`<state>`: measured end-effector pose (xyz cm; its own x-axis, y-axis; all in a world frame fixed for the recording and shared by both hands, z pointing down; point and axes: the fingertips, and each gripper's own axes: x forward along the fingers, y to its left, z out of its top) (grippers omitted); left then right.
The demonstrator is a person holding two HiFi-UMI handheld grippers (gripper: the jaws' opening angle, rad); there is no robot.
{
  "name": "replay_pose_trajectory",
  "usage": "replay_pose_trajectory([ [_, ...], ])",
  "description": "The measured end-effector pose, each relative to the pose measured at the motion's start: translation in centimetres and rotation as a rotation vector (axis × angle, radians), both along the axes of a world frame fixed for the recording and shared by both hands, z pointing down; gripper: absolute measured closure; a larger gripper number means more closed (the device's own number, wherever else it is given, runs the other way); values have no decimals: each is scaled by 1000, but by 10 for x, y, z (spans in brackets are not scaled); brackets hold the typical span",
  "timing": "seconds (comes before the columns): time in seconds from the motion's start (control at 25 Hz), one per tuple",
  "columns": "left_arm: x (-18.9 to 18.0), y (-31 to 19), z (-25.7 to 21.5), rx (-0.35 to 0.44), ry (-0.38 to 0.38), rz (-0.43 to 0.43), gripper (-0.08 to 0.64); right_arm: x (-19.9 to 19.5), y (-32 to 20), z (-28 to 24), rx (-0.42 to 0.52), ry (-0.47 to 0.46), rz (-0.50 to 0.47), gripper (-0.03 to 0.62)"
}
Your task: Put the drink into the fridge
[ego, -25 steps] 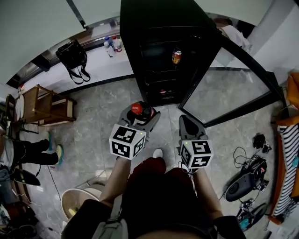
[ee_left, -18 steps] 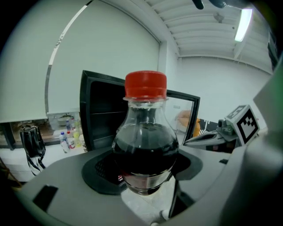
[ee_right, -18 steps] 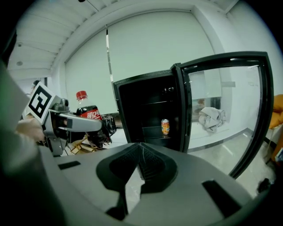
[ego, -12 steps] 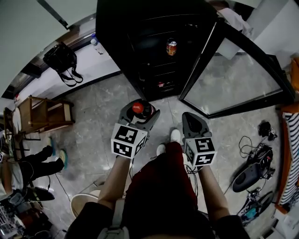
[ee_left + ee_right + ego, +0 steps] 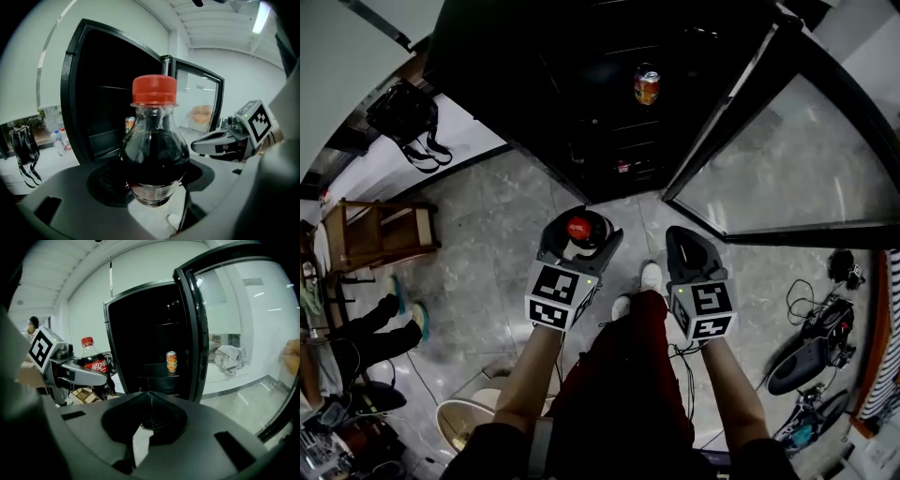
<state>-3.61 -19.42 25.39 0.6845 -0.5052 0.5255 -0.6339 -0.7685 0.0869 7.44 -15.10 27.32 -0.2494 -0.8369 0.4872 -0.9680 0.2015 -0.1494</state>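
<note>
One cola bottle clamped in left gripper jaws; right gripper jaws together, empty; one can inside open fridge.

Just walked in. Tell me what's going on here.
A person stands in front of an open black fridge with a gripper in each hand. The left gripper is shut on a cola bottle with a red cap, held upright and not yet in the fridge. The right gripper is shut and empty beside it. The fridge's glass door is swung open to the right, and an orange can stands inside.
</note>
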Motion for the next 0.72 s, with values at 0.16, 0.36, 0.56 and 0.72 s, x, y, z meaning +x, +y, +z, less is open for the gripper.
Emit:
replay_pose_trajectory([
  [0.16, 8, -19, 47, 2, -13, 8, 241, 7, -16, 48, -20, -2, -13, 574],
  [0.36, 12, -35, 101, 24, -7, -18, 241, 8, -33, 103, -17, -9, -42, 574],
  [0.56, 19, -49, 159, 36, 0, -31, 241, 11, -55, 156, 16, -1, -56, 574],
  [0.72, 26, -62, 202, 51, 5, -38, 241, 13, -74, 195, 61, 1, -72, 574],
])
